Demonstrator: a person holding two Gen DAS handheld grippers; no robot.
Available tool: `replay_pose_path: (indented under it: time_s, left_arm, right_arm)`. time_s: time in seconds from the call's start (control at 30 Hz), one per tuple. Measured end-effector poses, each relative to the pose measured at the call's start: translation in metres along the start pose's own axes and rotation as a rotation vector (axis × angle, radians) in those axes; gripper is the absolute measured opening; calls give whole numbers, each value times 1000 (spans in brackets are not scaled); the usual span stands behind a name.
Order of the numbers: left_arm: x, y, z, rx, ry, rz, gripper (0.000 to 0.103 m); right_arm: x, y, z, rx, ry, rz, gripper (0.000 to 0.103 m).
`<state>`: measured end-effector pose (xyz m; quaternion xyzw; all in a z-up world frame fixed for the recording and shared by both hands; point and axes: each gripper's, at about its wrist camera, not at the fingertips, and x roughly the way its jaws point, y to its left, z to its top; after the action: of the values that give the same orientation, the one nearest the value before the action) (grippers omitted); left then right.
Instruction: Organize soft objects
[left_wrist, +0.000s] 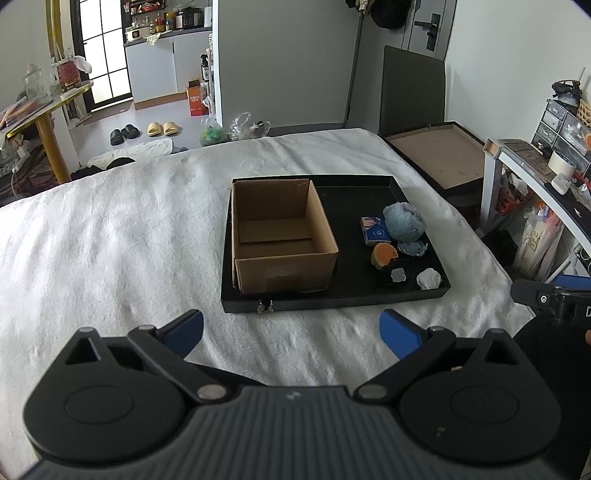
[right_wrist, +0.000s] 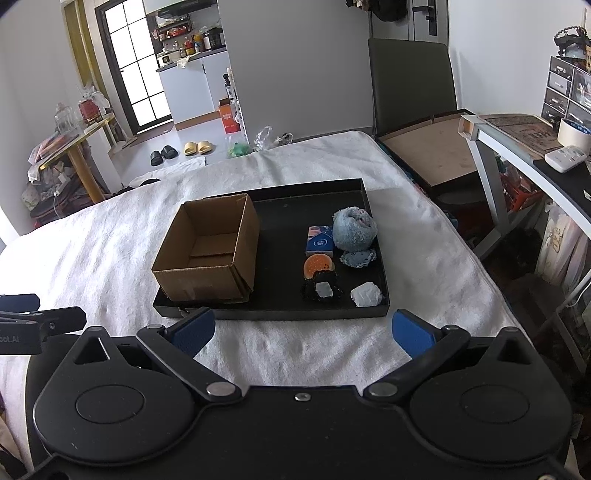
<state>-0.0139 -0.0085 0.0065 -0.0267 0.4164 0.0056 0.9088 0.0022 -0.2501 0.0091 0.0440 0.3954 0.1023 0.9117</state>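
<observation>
A black tray (left_wrist: 332, 301) (right_wrist: 266, 314) lies on the white blanket. An open empty cardboard box (left_wrist: 280, 236) (right_wrist: 210, 247) stands in its left half. In its right half lie a blue fluffy ball (left_wrist: 404, 221) (right_wrist: 354, 228), a flat blue-grey pad (left_wrist: 413, 248) (right_wrist: 357, 256), a small blue packet (left_wrist: 375, 229) (right_wrist: 320, 240), an orange round sponge (left_wrist: 384, 254) (right_wrist: 318, 266), a black scrunchie with a pale piece on it (left_wrist: 397, 276) (right_wrist: 322, 290) and a white crumpled wad (left_wrist: 428, 278) (right_wrist: 365, 295). My left gripper (left_wrist: 291, 332) and right gripper (right_wrist: 304, 332) are both open and empty, just short of the tray's near edge.
White blanket (left_wrist: 129, 240) (right_wrist: 110, 243) covers the bed. A brown-lined flat box (left_wrist: 443, 155) (right_wrist: 436, 155) sits at the far right corner. A desk with clutter (left_wrist: 546, 170) (right_wrist: 535, 147) stands on the right. The right gripper's body shows in the left wrist view (left_wrist: 546, 299).
</observation>
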Motion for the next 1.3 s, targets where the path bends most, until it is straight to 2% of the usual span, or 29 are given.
replay_pose_path:
  time_s: [1.3]
  left_arm:
    - [8,8,-2,-12,9,14,101]
  right_arm:
    - [13,0,-11,8,19,-24,103]
